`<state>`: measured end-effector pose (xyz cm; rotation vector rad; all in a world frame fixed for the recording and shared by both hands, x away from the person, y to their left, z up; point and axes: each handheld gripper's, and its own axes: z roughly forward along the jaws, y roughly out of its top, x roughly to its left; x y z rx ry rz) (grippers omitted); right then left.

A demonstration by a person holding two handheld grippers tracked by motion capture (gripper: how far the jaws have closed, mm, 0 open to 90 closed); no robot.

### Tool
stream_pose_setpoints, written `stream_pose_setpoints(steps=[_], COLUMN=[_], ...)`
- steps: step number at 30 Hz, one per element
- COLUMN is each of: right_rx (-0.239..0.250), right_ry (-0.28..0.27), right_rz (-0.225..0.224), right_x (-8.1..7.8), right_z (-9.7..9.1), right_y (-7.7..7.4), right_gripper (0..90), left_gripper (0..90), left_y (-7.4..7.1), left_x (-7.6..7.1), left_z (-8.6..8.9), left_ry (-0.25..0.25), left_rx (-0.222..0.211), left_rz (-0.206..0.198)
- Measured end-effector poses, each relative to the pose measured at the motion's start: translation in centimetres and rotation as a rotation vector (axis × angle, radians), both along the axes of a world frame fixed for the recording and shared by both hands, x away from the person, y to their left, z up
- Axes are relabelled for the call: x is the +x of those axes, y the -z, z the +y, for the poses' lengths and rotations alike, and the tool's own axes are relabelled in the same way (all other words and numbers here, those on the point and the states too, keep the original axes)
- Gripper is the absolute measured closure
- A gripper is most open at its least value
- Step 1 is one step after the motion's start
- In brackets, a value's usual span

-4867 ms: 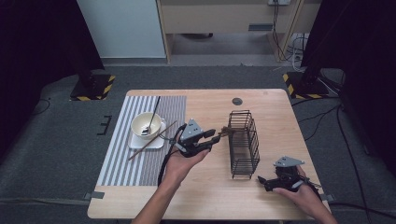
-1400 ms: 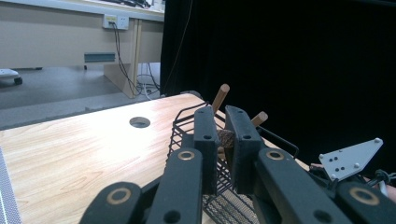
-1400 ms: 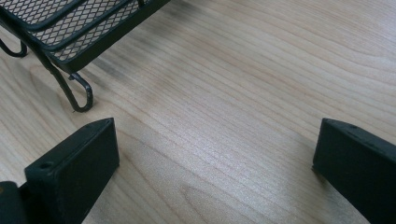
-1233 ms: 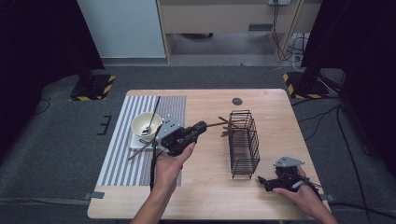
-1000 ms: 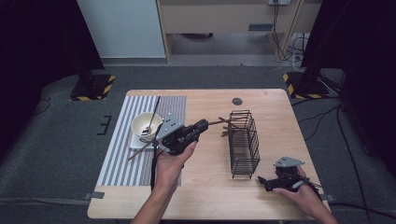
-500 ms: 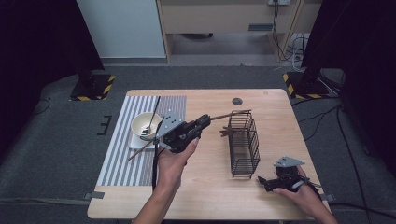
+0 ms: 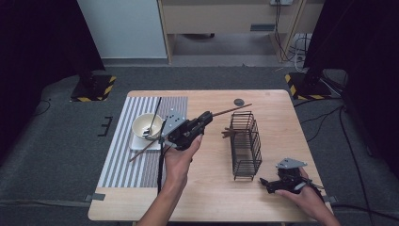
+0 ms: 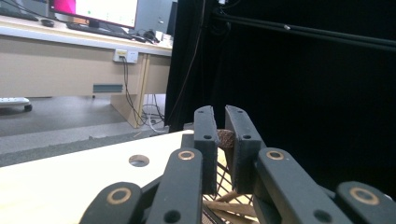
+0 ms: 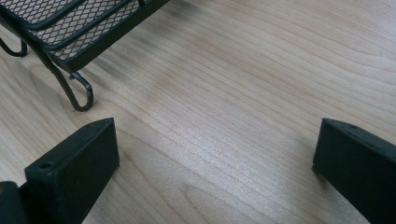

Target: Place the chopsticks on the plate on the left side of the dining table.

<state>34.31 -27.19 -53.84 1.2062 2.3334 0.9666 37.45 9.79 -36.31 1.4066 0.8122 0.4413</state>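
- Holding one brown stick (image 7: 230, 111) tight in the shut left gripper (image 7: 205, 117), up over the middle of the table (image 7: 207, 197).
- Stick tip poking out toward the far right, just past the top of the rack (image 7: 245, 143).
- Seen in the left gripper view: stick end (image 8: 226, 138) pinched between the two jaws, more sticks (image 8: 229, 208) waiting low in the rack.
- Resting near the front right corner: right gripper (image 7: 266, 182), jaws wide apart, nothing inside, rack foot (image 9: 79, 95) just beside one jaw.
- Bowl (image 7: 147, 126) with a spoon sitting on the striped mat (image 7: 123, 160) by the left edge, another stick (image 7: 143, 150) leaning at it.
- Best next, probably: lining the stick up over the rack's open top first.
- Tipping the stick more upright, then going down slowly.
- Keeping the squeeze firm until the low end sits inside.
- Watching the wires: a bump could knock the rack over or twist the stick loose.
- Steadying the rack with the right gripper, if wobbly.
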Motion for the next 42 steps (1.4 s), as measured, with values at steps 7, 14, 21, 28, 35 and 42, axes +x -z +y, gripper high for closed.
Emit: stream_pose_setpoints(steps=[7, 14, 21, 28, 35, 42], right_rx=[-0.001, -0.001, 0.0, -0.001, -0.001, -0.001], right_ry=[-0.002, -0.003, -0.001, -0.003, -0.004, -0.004], right_rz=[-0.002, -0.003, 0.0, -0.004, -0.001, -0.003], right_x=[0.0, 0.0, 0.0, 0.0, 0.0, 0.0], right_z=[0.0, 0.0, 0.0, 0.0, 0.0, 0.0], right_y=[0.0, 0.0, 0.0, 0.0, 0.0, 0.0], right_gripper=[0.2, 0.2, 0.2, 0.2, 0.2, 0.2], left_gripper=[83.2, 83.2, 83.2, 83.2, 83.2, 83.2], left_y=[1.1, 2.6, 4.0, 4.9, 5.9, 6.7], left_x=[0.6, 0.9, 0.7, 0.6, 0.3, 0.3], left_z=[1.4, 3.4, 4.8, 5.7, 6.4, 7.3], left_ry=[-0.04, -0.087, -0.116, -0.133, -0.148, -0.171], left_rx=[-0.02, -0.052, -0.053, -0.049, -0.048, -0.058], left_rz=[-0.003, 0.027, 0.047, 0.058, 0.07, 0.086])
